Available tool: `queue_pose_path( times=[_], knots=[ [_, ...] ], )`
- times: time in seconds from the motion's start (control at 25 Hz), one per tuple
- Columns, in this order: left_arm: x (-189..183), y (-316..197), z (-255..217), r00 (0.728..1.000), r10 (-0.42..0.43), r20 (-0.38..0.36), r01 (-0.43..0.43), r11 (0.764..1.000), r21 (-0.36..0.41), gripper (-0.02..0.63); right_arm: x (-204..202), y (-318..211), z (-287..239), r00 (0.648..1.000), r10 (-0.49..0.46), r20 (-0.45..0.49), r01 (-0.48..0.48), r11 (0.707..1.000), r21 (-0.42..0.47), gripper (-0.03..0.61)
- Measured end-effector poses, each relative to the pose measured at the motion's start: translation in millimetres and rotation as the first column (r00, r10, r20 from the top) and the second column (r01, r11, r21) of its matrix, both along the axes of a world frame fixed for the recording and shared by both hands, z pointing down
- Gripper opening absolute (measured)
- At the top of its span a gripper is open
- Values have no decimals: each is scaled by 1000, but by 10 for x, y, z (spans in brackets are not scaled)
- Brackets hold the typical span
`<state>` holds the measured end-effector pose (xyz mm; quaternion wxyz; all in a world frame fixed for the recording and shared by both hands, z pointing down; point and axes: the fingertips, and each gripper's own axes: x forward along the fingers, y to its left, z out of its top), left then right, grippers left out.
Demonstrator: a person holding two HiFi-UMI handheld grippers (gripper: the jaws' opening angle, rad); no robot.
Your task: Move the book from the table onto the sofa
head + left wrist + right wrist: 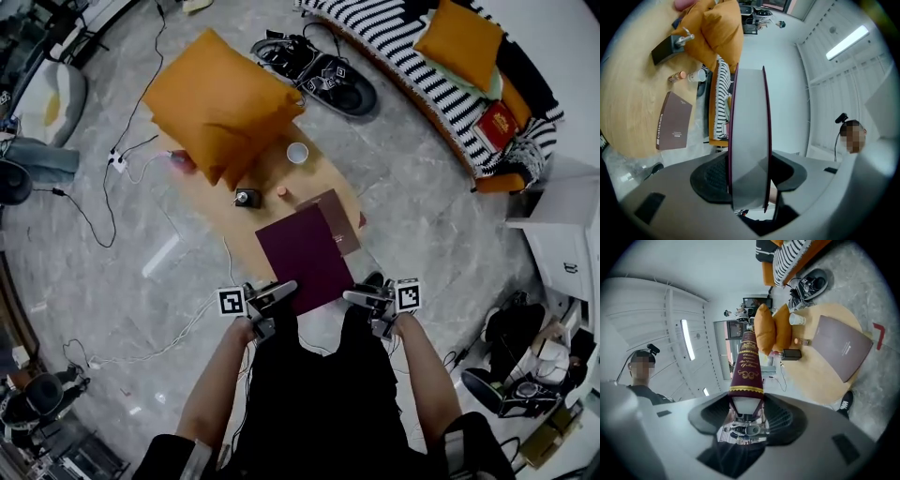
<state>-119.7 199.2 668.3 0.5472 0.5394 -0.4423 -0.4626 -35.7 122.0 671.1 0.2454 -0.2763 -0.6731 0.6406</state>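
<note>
- You hold the book (pixel 305 255) between both grippers, clear of the table (pixel 272 173) and over its near end (maroon cover facing up).
- On the left gripper (pixel 751 176), the jaws are clamped on the book's open page edge, one pad against each cover.
- On the right gripper (pixel 746 409), the jaws are clamped on the book's spine (gold lettering shows just past the pads).
- The two grippers sit just off the table's near edge, one at each near corner of the book.
- A brown booklet (pixel 337 220) lies flat on the table, and in the head view the held book partly covers it.
- Two orange cushions (pixel 220 103) rest on the table's far left end, with a white cup (pixel 297 152) just beside them.
- The sofa (pixel 412 70) (striped cover) stands well apart from the table, beyond its far right side. A red book (pixel 496 125) lies on it.
</note>
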Motion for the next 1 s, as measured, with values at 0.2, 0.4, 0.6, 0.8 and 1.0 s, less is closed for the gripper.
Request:
queue_pose_path(
  times=[0.2, 0.4, 0.6, 0.8, 1.0],
  knots=[
    [-38, -24, -433, 999, 24, 49, -26, 999, 29, 229, -20, -56, -452, 997, 25, 77, -28, 999, 29, 260],
    [-22, 36, -792, 998, 48, 40, -52, 994, 98, 229, -48, -107, -724, 992, 52, 114, -53, 999, 6, 268],
    [59, 55, -910, 991, 112, 71, -119, 987, 105, 229, -62, 50, -932, 992, -19, 123, 26, 998, -50, 265],
    [87, 145, -910, 987, 143, 77, -150, 985, 86, 229, -147, 186, -955, 991, -10, 137, 10, 1000, -2, 230],
    [-16, 223, -913, 989, 101, 112, -112, 989, 94, 229, -209, 273, -905, 992, 28, 127, -28, 1000, 2, 225]
  ],
)
